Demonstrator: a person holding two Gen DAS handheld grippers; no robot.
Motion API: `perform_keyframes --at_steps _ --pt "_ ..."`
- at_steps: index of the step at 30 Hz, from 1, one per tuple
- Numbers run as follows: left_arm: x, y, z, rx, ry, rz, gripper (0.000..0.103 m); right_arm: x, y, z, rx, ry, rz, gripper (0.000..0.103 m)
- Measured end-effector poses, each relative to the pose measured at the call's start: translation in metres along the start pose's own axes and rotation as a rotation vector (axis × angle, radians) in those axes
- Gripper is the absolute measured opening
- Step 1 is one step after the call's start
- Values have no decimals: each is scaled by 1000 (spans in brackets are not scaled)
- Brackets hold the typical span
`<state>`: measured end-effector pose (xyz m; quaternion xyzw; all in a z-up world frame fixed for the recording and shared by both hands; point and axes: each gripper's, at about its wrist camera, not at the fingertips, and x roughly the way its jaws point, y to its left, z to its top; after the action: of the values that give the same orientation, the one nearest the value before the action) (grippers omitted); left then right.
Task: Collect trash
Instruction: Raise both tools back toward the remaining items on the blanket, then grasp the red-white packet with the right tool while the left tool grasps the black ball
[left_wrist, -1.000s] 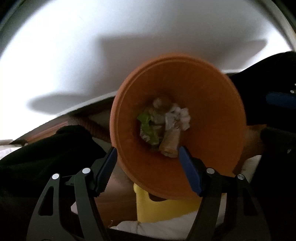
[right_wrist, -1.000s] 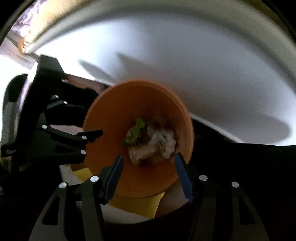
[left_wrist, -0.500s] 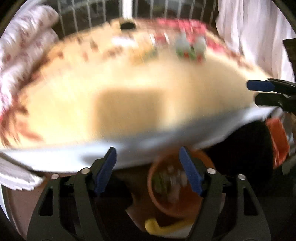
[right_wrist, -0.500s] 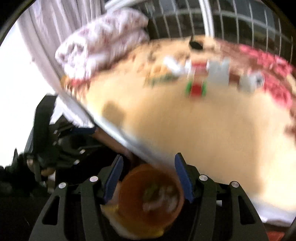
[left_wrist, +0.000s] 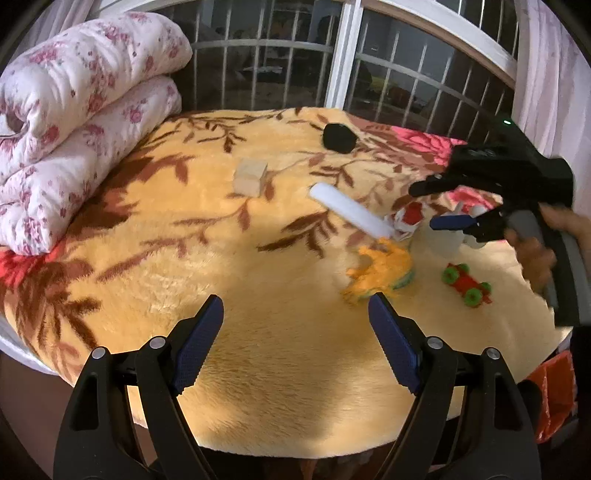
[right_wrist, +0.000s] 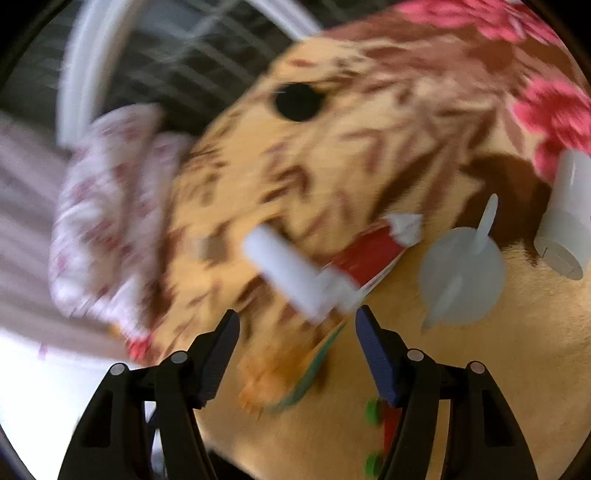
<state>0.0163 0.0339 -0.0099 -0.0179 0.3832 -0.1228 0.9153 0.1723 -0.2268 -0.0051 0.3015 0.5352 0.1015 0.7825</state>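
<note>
A yellow floral blanket (left_wrist: 192, 258) covers a bed. On it lie a white roll (left_wrist: 351, 210), a crumpled red-and-white wrapper (left_wrist: 408, 218), an orange peel-like scrap (left_wrist: 380, 271), a wooden block (left_wrist: 251, 177) and a black lump (left_wrist: 339, 137). My left gripper (left_wrist: 295, 343) is open and empty above the near blanket. My right gripper (left_wrist: 458, 221) hovers open over the wrapper. In the blurred right wrist view, the right gripper (right_wrist: 297, 354) is open just short of the white roll (right_wrist: 291, 273) and wrapper (right_wrist: 373, 254).
A folded floral quilt (left_wrist: 74, 122) lies at the left. A red toy car with green wheels (left_wrist: 466, 283), a white funnel-like piece (right_wrist: 461, 273) and a white bottle (right_wrist: 565, 221) lie at the right. A barred window (left_wrist: 332, 62) is behind. An orange bag (left_wrist: 554, 391) sits low right.
Both grippers have swung up from the orange bin of trash below the bed edge to the blanket top. The right gripper has moved out over the wrapper.
</note>
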Motion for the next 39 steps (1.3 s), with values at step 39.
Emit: perform_keyframes --at_steps 39 --pt "5 31 -18 -36 55 -11 79 101 51 0 -1466 419 -562 34"
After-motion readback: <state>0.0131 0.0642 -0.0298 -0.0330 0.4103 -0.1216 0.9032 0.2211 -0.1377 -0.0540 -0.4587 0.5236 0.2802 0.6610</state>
